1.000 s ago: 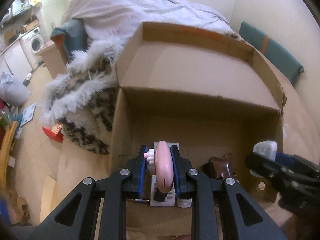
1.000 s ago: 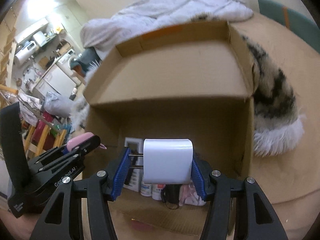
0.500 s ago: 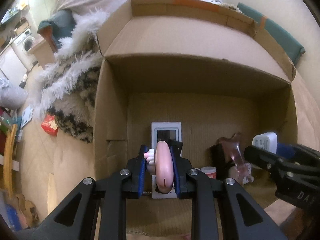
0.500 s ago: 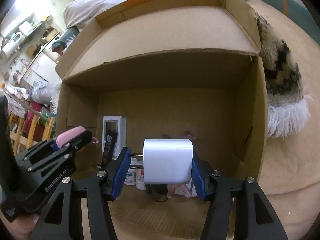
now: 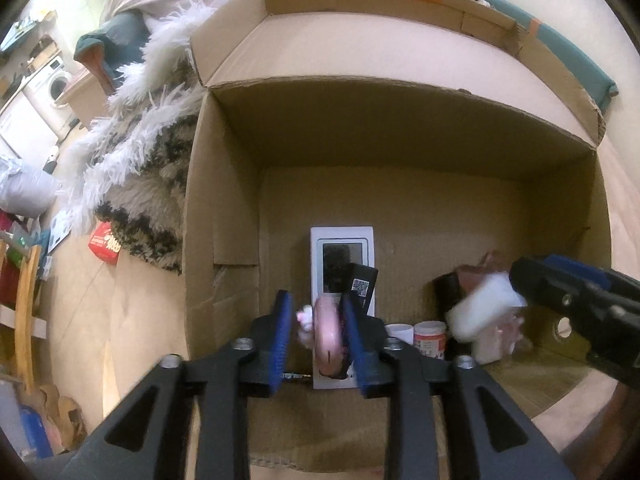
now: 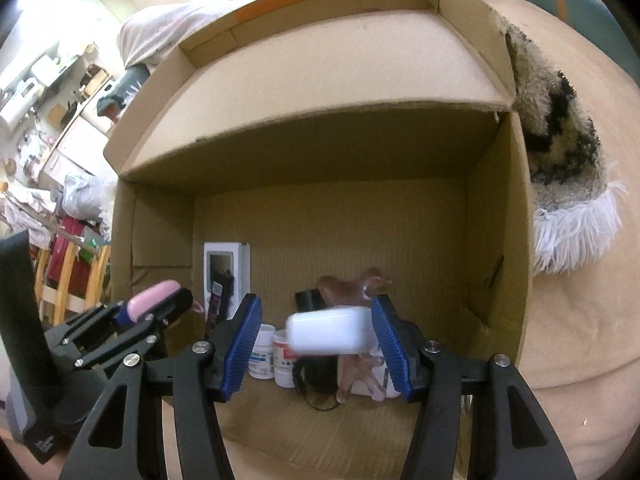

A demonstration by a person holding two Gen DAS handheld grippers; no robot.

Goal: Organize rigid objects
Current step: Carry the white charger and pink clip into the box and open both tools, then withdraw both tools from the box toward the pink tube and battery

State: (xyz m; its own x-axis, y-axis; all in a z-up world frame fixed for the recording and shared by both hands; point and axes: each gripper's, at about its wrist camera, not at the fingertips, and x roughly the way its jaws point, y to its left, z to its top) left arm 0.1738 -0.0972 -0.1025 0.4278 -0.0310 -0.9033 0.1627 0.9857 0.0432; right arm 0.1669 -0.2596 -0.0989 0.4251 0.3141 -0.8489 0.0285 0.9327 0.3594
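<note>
An open cardboard box lies in front of both grippers. My left gripper has spread its jaws; a pink oval object with a small white charm sits loose against the right pad, also seen in the right wrist view. My right gripper is open; the white charger block is blurred and tilted between its pads, touching neither, and also shows in the left wrist view.
Inside the box are a white boxed device, two small white jars, a black item and brownish pieces. A furry patterned blanket lies left of the box, bedding behind it.
Both grippers moved further into the box opening. Both sets of jaws have opened. The white charger has left the right pads and is dropping; the pink object is loose in the left.
</note>
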